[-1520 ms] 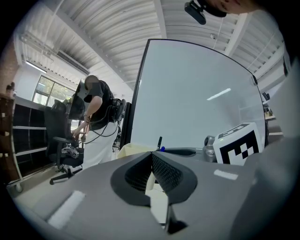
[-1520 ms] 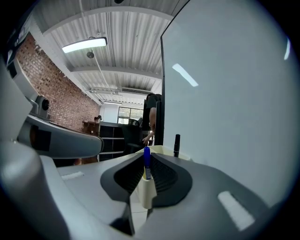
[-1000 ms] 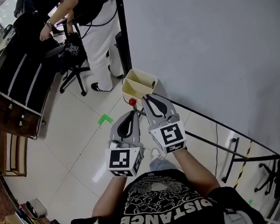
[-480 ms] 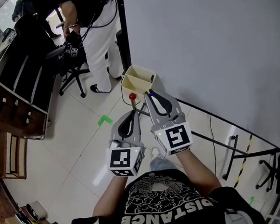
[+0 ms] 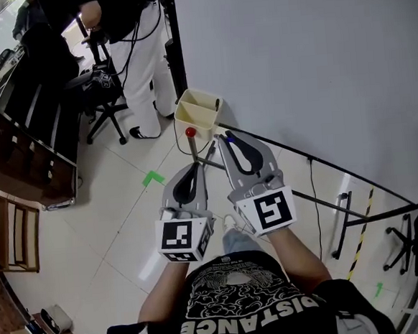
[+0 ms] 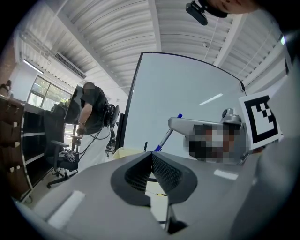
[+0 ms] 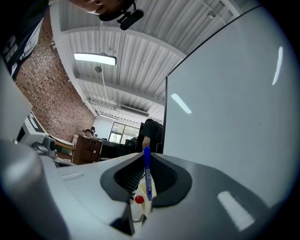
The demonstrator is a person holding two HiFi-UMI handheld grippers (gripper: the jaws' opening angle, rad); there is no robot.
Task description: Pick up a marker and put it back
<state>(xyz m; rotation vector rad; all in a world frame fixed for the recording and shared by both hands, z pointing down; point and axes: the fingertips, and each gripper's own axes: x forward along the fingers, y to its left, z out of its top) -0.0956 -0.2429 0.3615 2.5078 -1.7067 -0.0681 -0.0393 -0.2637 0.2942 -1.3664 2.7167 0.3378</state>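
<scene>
A blue marker [image 7: 147, 177] stands upright between the pads of my right gripper [image 7: 146, 160], which is shut on it. In the head view only its blue end [image 5: 226, 133] shows, at the right gripper's [image 5: 228, 137] tip. That tip is just right of and below a cream two-compartment holder [image 5: 196, 112] fixed at the whiteboard's [image 5: 309, 61] lower corner. My left gripper [image 5: 194, 168] is lower and to the left, with its jaws closed on nothing. In the left gripper view its pads [image 6: 161, 171] meet, and the marker [image 6: 166, 135] slants beyond them.
A rod with a red knob [image 5: 190, 133] rises between the two grippers, below the holder. The whiteboard's black stand legs [image 5: 327, 204] run across the tiled floor. A person in white trousers [image 5: 140, 67] stands by an office chair [image 5: 102, 92]; dark shelves [image 5: 20, 149] are at left.
My right gripper has shifted a little to the right with the marker still in it. The left gripper has hardly moved. The person at the back has shifted.
</scene>
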